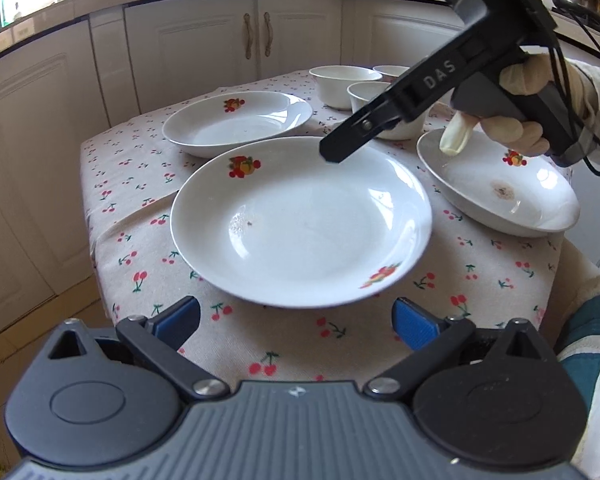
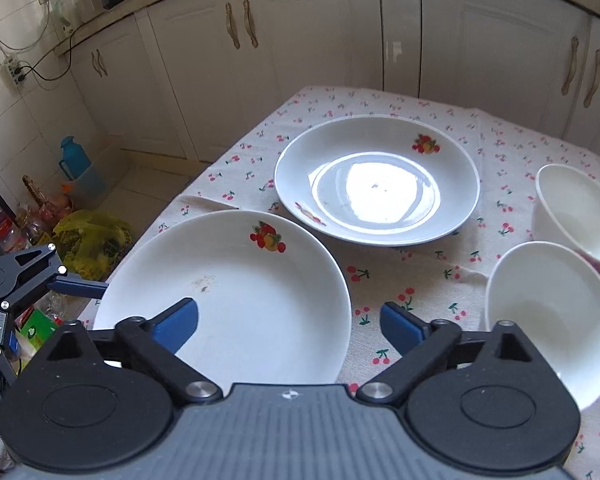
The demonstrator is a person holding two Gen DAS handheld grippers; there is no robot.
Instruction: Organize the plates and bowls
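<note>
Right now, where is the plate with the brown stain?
In the left wrist view the stained plate sits at the table's right edge, right of the big middle plate, just in front of the bowls, under the gloved hand holding the right gripper.

A table under a cherry-print cloth point(image 1: 260, 344) fills the middle of the frame. A large white plate point(image 1: 300, 222) with fruit prints sits at centre, a second plate point(image 1: 238, 122) lies behind it toward the upper left, and a third plate point(image 1: 500, 188), marked with a brown stain, rests at the right. White bowls point(image 1: 346, 84) cluster behind them. The left gripper point(image 1: 296, 322) fills the bottom edge, its blue pads spread wide with nothing between them. From the upper right, the right gripper point(image 1: 334, 152), held by a gloved hand point(image 1: 516, 120), reaches over the centre plate's far rim. Cream cabinets point(image 1: 204, 40) line the background.
</note>
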